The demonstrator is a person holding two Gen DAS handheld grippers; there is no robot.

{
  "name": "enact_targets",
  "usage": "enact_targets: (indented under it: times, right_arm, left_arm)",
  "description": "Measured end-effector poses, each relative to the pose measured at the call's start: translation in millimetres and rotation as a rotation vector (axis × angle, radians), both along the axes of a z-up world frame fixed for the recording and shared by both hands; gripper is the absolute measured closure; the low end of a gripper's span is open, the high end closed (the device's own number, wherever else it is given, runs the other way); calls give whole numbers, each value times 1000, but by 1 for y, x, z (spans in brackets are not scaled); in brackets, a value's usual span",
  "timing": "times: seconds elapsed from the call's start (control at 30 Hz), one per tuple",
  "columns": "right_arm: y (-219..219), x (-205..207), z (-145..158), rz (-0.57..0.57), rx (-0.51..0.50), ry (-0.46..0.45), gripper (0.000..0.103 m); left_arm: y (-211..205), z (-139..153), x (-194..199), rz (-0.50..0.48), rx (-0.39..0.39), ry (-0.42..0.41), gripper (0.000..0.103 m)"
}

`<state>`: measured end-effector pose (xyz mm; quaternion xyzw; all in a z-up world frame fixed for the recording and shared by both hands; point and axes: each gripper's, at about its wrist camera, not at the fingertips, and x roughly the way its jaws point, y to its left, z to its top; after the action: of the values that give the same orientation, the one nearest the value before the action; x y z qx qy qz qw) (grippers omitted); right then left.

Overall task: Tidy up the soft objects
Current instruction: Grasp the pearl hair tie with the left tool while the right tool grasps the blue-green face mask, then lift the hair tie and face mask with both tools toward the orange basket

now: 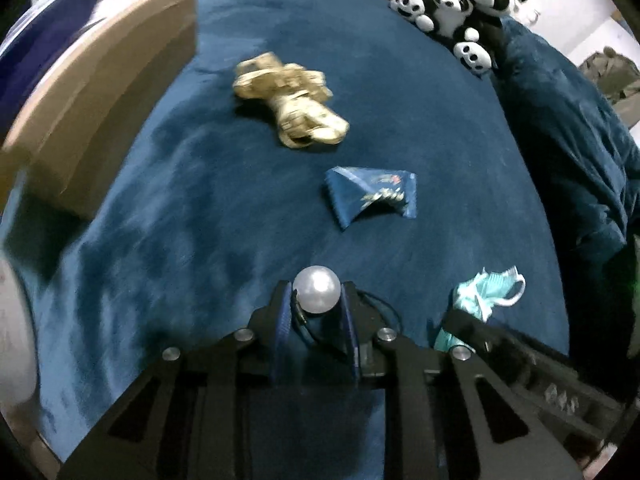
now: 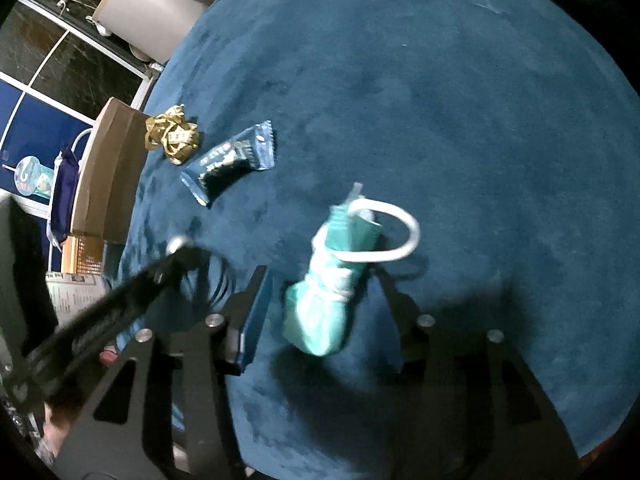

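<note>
My left gripper [image 1: 317,300] is shut on a pearly white ball [image 1: 317,289] that trails a thin black cord, just above the blue cloth. Ahead lie a folded blue packet [image 1: 372,196] and a crumpled yellow tape measure [image 1: 288,98]. A rolled teal face mask [image 2: 340,276] with a white ear loop lies between the wide jaws of my right gripper [image 2: 320,284], which is open and not touching it. The mask also shows at the right of the left wrist view [image 1: 486,292]. The left gripper [image 2: 180,246] shows at the left of the right wrist view.
A cardboard box [image 1: 92,84] stands at the left edge of the blue-covered table [image 1: 180,216]. Several panda plush toys [image 1: 452,4] sit at the far right corner. The packet [image 2: 232,160], tape measure [image 2: 172,134] and box [image 2: 108,176] show at the left in the right wrist view.
</note>
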<state>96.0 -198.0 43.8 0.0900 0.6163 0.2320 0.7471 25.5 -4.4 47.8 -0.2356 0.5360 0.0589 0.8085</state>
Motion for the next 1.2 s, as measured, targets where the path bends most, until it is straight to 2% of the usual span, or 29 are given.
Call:
enact_targets:
  times: [0.17,0.23,0.27,0.3,0.47,0.6,1.2]
  right_arm:
    - [23,1,-12,35,-47,-41,50]
    - [24,-3,-10,52,-69,-79,57]
    - [25,-5,-8,63,-71,-88,72]
    - [23,-6,-7,74,-65,-86,79]
    - [18,-17,1,111,-22,-72,79]
    - [24,-29,9,178,22,-68,79]
    - [53,-53,24,231,30,-84,79]
  left_arm:
    - [8,-5,-18,23,-12,11,79]
    - [9,-8,-20,22,-18,17,78]
    - [9,-8,-20,21,-16,18,78]
    - [9,-8,-19,20,-15,19,77]
    - [5,-8,-13,18,-8,10,80]
    - [8,-3,-23,21,-3,3,80]
    - [31,24,-67,75,32,-26,80]
